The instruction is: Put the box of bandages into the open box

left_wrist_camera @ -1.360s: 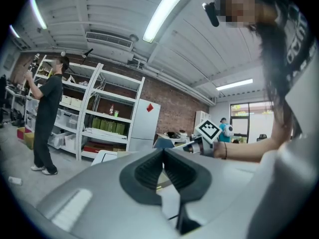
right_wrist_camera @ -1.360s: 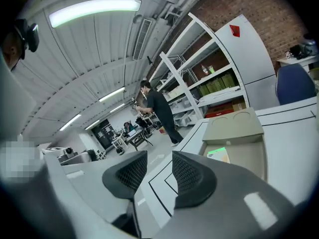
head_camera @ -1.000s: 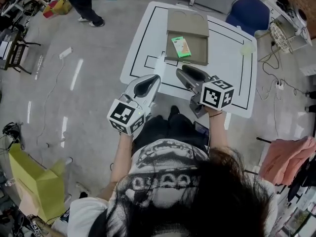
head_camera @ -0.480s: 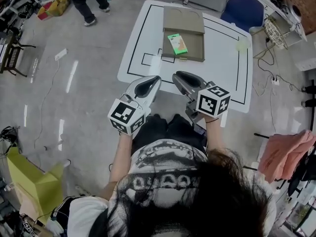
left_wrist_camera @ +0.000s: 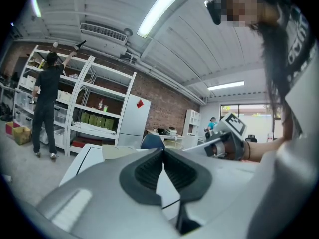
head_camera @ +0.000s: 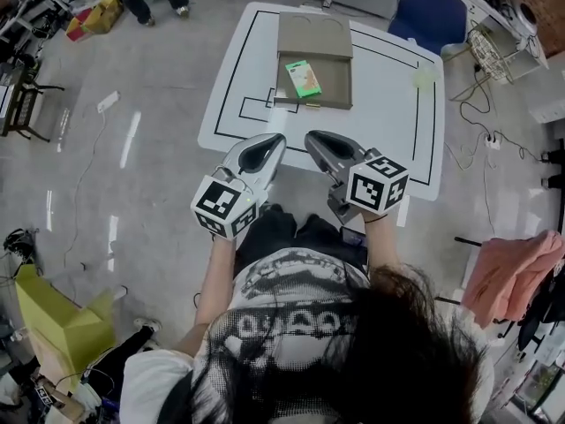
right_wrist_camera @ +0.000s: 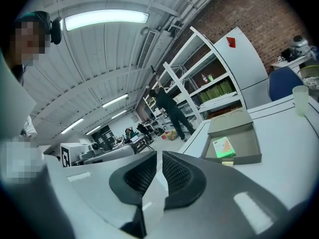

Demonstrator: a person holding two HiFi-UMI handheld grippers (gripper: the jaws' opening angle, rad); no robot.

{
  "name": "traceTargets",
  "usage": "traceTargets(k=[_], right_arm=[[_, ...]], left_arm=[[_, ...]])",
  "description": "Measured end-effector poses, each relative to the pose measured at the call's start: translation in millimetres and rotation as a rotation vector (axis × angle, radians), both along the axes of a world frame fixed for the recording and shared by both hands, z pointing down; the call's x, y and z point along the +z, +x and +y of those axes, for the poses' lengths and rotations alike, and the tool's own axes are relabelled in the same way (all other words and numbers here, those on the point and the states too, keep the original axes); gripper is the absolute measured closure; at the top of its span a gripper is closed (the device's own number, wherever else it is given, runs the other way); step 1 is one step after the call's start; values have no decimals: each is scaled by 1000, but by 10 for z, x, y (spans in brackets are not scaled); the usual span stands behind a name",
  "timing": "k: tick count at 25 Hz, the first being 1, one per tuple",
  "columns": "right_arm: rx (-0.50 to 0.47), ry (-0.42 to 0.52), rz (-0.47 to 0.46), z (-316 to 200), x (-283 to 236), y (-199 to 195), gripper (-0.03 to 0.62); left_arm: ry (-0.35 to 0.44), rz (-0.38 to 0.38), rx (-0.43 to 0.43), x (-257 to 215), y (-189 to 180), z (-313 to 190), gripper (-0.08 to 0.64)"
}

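Head view: bandage box [head_camera: 303, 78] is lying inside the open box [head_camera: 328, 85] on the table [head_camera: 388, 122], upper centre. Left gripper [head_camera: 265, 151] and right gripper [head_camera: 320, 146] are hovering mid-frame.
Left gripper view: jaws are staying clenched, empty.
Right gripper view: jaws are closing, slim gap, nothing between.

Open box [head_camera: 333, 85] and cup [head_camera: 424, 78] on table [head_camera: 388, 113]

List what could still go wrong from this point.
1. The bandage box lies inside the open box, but the lid is folded back, so a knock to the table might shake it out.
2. A cup stands to the right of the open box; a careless reach to close the lid could tip it.
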State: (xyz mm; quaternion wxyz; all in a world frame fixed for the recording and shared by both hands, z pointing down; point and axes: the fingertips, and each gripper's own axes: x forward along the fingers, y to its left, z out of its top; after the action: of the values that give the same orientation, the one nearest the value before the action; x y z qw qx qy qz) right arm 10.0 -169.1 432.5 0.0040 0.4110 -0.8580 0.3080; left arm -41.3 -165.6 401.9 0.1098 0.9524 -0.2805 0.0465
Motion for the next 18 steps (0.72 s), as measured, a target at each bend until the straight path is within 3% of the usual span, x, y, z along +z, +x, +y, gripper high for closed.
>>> traceTargets(k=[6,18], right_arm=[[17,9,-18,125,-45,292,595],[34,41,-41,363,-141,686,595]], left_arm=[[2,-18,4,-1,304,120,560],[2,-42,15,-23,703,316,560]])
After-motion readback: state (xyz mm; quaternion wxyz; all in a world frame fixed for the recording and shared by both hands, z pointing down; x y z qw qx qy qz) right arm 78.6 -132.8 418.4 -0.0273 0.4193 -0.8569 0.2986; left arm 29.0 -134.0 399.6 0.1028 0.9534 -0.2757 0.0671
